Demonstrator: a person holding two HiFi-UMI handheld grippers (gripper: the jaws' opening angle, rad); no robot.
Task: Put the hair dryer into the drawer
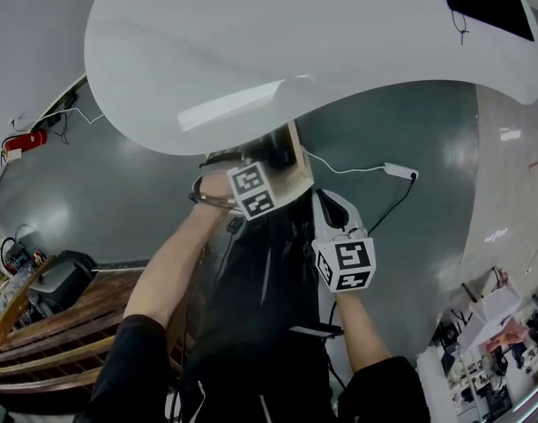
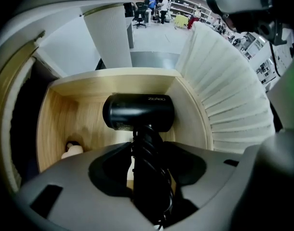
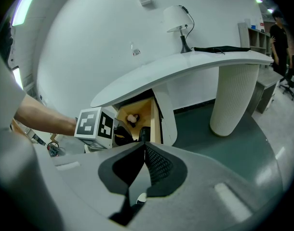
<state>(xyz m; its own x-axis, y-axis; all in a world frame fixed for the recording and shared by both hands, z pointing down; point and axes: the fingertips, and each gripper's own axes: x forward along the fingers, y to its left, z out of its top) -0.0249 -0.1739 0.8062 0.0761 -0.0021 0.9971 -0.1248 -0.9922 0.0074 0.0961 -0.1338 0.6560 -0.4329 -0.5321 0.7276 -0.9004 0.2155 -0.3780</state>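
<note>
The black hair dryer [image 2: 138,112] lies inside the open wooden drawer [image 2: 65,114], barrel toward the back wall. Its handle, wrapped in its cord, runs down between the jaws of my left gripper [image 2: 148,150]. The jaws stand wide, with wood showing on both sides of the handle. In the head view the left gripper [image 1: 253,191] points down over the drawer [image 1: 297,173] under the desk. My right gripper [image 1: 344,263] hangs back nearer me. Its pads meet in the right gripper view [image 3: 144,146], with nothing seen between them.
The curved white desk top [image 1: 295,42] overhangs the drawer. A ribbed white pedestal [image 2: 229,105] stands to its right. A small pale object [image 2: 72,150] sits in the drawer's left corner. A white power strip [image 1: 399,171] and cable lie on the grey floor; wooden slats [image 1: 48,333] are at lower left.
</note>
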